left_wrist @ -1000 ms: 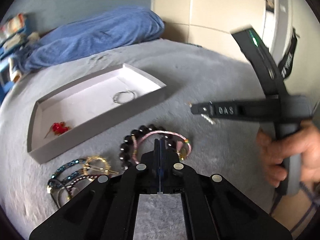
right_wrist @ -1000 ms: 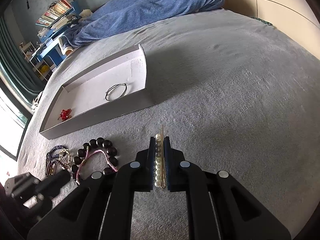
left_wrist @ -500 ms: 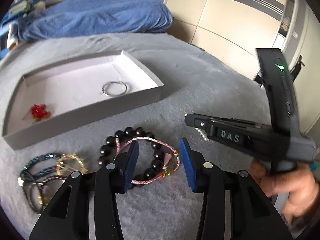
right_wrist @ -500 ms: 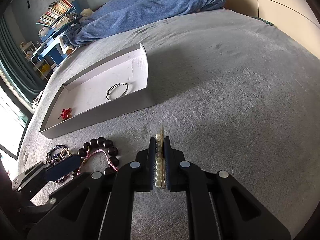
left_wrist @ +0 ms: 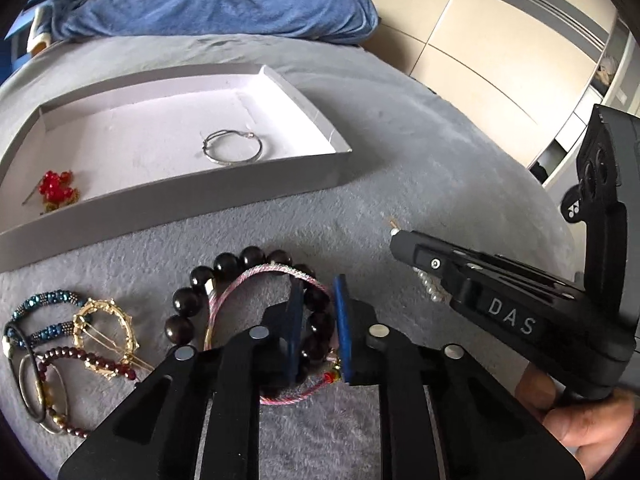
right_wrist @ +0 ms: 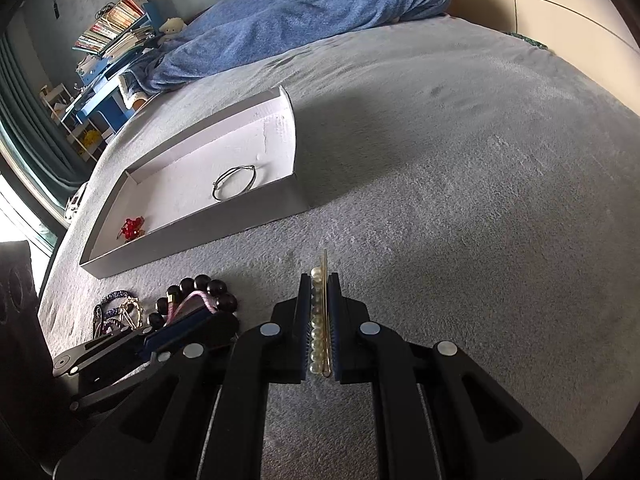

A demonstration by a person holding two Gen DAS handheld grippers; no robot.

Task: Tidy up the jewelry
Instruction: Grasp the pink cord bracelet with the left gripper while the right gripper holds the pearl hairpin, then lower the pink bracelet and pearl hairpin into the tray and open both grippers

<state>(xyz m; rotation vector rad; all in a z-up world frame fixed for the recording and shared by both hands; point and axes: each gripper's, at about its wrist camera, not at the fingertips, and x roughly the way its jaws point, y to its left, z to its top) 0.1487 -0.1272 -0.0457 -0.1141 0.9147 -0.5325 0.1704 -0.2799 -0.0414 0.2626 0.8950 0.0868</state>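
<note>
My left gripper [left_wrist: 318, 292] is down over a black bead bracelet [left_wrist: 224, 264] and a pink cord bracelet [left_wrist: 256, 276] on the grey blanket. Its jaws are closing, with the right-hand side of the bead bracelet between the blue pads and touching them. My right gripper [right_wrist: 320, 280] is shut on a pearl hair pin [right_wrist: 318, 320] with a gold bar, held above the blanket to the right. A white tray [left_wrist: 332, 148] further back holds a silver bangle [left_wrist: 232, 148] and a red brooch [left_wrist: 56, 188].
A heap of beaded bracelets [left_wrist: 44, 304], a gold ring clip [left_wrist: 106, 328] and hair ties lies left of the bead bracelet. A blue duvet [right_wrist: 320, 12] is bunched at the far end of the bed. A shelf with books [right_wrist: 112, 36] stands beyond. A hand [left_wrist: 584, 428] holds the right gripper.
My left gripper opened, came down over the bead and cord bracelets and rolled level, then narrowed its jaws around the beads. The right gripper with the pearl pin stayed put.
</note>
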